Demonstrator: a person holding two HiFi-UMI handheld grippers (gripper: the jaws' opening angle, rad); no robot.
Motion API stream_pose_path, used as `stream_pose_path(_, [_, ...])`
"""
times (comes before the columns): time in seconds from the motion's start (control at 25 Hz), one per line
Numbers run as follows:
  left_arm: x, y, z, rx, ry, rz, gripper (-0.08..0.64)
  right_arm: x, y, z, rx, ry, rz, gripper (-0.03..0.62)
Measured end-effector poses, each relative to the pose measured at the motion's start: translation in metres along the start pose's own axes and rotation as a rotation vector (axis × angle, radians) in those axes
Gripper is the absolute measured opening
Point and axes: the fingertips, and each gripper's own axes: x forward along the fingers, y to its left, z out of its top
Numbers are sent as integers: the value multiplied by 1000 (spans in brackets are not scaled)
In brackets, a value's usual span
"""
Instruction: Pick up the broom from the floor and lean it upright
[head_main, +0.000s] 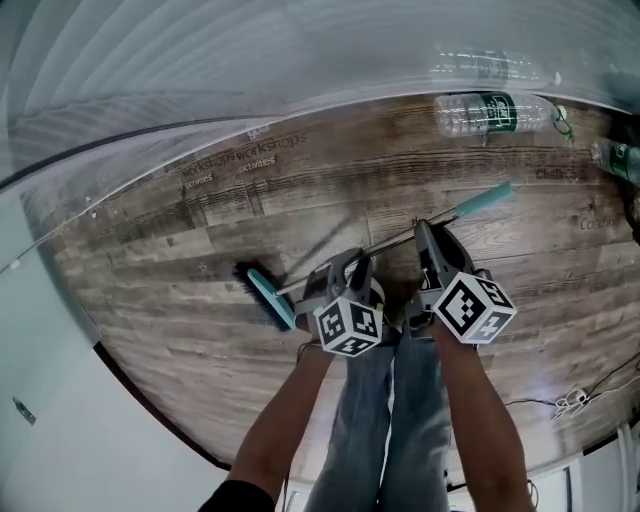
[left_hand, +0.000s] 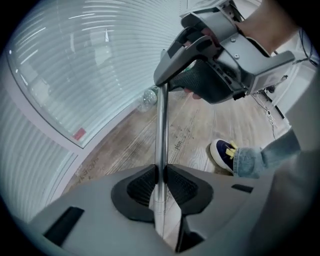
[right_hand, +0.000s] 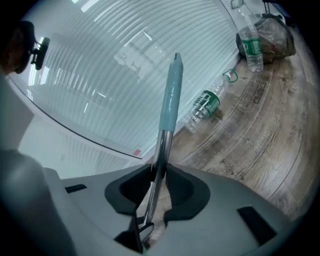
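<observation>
The broom has a teal brush head (head_main: 268, 298), a shiny metal handle (left_hand: 161, 130) and a teal end grip (right_hand: 170, 100). In the head view it hangs slanted above the wooden floor, with the brush head low on the left and the grip up to the right. My left gripper (left_hand: 160, 175) is shut on the metal handle close to the brush head (head_main: 345, 268). My right gripper (right_hand: 159, 172) is shut on the handle further up, just below the teal grip (head_main: 428, 238). Both sets of pads press on the tube.
A glass wall with blinds (head_main: 200, 90) runs along the floor's far edge. Plastic bottles (head_main: 490, 110) (right_hand: 205, 107) (right_hand: 249, 40) and a bag (right_hand: 272, 35) lie by it. The person's legs (head_main: 385, 420) and a dark shoe (left_hand: 222, 152) are under the grippers. Cables (head_main: 570, 400) lie at right.
</observation>
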Motion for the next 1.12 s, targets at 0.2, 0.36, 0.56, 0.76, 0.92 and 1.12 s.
stream_pose_path(0.2, [-68,14,27,-70,-60,51,86,-47,87,28,-108,-17,96,86])
stream_pose_path(0.36, [-118,36,48,-136,-108,99,86,-71,160,49,-256,-14,178,83])
stream_pose_path(0.56, [-173,76,71,-231,-169,176,87,-89,248,71,-447,-11,290,83])
stream_pose_path(0.76, [-221,111,94,-342,-234,242,87,-105,324,89,-619,-7,375,83])
stream_pose_path(0.92, [-249,137,112,-417,-288,291,87,-112,370,103,-750,8,450,83])
stream_pose_path(1.12, [-279,161,131,-503,-367,330,87,-124,420,110,-924,46,549,83])
